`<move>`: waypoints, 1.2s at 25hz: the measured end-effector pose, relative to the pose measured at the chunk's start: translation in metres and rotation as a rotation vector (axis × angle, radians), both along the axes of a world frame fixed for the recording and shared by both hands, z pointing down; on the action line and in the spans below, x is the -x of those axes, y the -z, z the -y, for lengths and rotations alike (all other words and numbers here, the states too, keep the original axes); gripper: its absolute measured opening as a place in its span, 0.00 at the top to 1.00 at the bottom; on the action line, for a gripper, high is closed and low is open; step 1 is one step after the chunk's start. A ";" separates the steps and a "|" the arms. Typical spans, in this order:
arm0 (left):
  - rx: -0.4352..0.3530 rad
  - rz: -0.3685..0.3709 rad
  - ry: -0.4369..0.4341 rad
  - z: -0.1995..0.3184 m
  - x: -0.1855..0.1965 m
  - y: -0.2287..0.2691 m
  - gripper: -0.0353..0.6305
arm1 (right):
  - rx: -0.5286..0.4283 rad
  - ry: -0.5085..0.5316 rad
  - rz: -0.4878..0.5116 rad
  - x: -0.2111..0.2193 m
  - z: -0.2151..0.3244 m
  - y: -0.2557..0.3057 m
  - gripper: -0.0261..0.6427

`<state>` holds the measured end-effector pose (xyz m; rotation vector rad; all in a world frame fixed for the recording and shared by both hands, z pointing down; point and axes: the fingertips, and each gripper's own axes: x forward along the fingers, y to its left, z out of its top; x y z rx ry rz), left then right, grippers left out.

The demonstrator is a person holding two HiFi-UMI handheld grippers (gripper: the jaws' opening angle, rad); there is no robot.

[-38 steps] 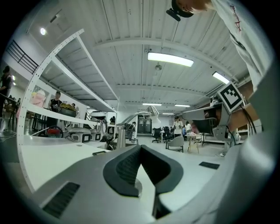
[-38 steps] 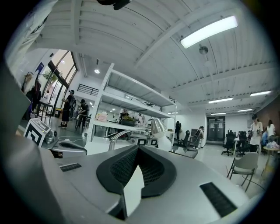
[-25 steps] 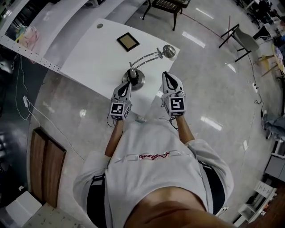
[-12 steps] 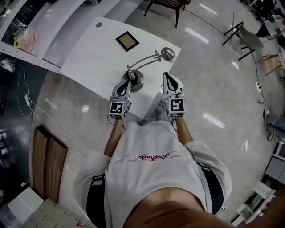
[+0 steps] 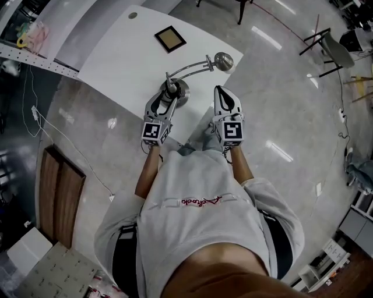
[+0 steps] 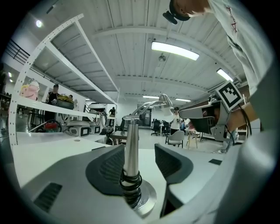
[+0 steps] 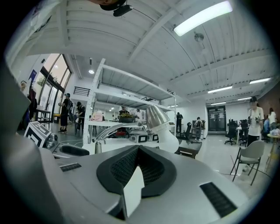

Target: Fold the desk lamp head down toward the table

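Observation:
A chrome desk lamp stands near the front edge of the white table (image 5: 116,64). It has a round base (image 5: 178,92), an upright stem (image 6: 131,144) and a curved arm (image 5: 189,70) that ends in the lamp head (image 5: 222,60) at the table's right edge. My left gripper (image 5: 167,96) straddles the stem just above the base. In the left gripper view its jaws are opening, the left gripper (image 6: 141,154) showing a gap beside the stem. My right gripper (image 5: 222,91) is shut and empty; in its own view the right gripper (image 7: 139,148) lies just short of the lamp head (image 7: 156,117).
A small brown framed square (image 5: 170,39) lies farther back on the table, and a round cable hole (image 5: 133,15) sits near the far corner. White shelving (image 5: 35,55) runs along the left. Dark chairs (image 5: 323,43) stand on the glossy floor to the right.
My left gripper's jaws, pinched on the lamp stem before, now stand apart around it. The lamp keeps its shape and my right gripper stays shut beside it.

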<state>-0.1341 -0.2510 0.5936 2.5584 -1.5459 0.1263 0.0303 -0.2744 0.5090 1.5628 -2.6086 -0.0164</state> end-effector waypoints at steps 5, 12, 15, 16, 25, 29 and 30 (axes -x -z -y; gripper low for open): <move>0.021 0.007 0.003 0.005 0.003 -0.011 0.50 | 0.017 -0.002 0.005 -0.001 -0.007 -0.009 0.96; 0.029 0.017 -0.028 0.024 -0.001 -0.016 0.49 | 0.029 -0.029 -0.012 -0.011 -0.013 -0.013 0.96; 0.016 0.024 -0.046 0.041 -0.007 -0.013 0.49 | 0.034 -0.040 -0.015 -0.018 -0.012 -0.014 0.96; 0.012 0.027 -0.053 0.046 -0.009 -0.012 0.49 | 0.035 -0.042 -0.014 -0.021 -0.012 -0.014 0.96; 0.000 0.059 -0.088 0.076 -0.027 -0.010 0.53 | 0.037 -0.052 -0.001 -0.031 -0.006 -0.010 0.96; -0.007 0.075 -0.073 0.080 -0.025 -0.008 0.63 | 0.036 -0.053 -0.002 -0.033 -0.002 -0.008 0.96; -0.012 0.081 -0.073 0.079 -0.025 -0.007 0.65 | 0.034 -0.054 -0.003 -0.034 -0.001 -0.008 0.96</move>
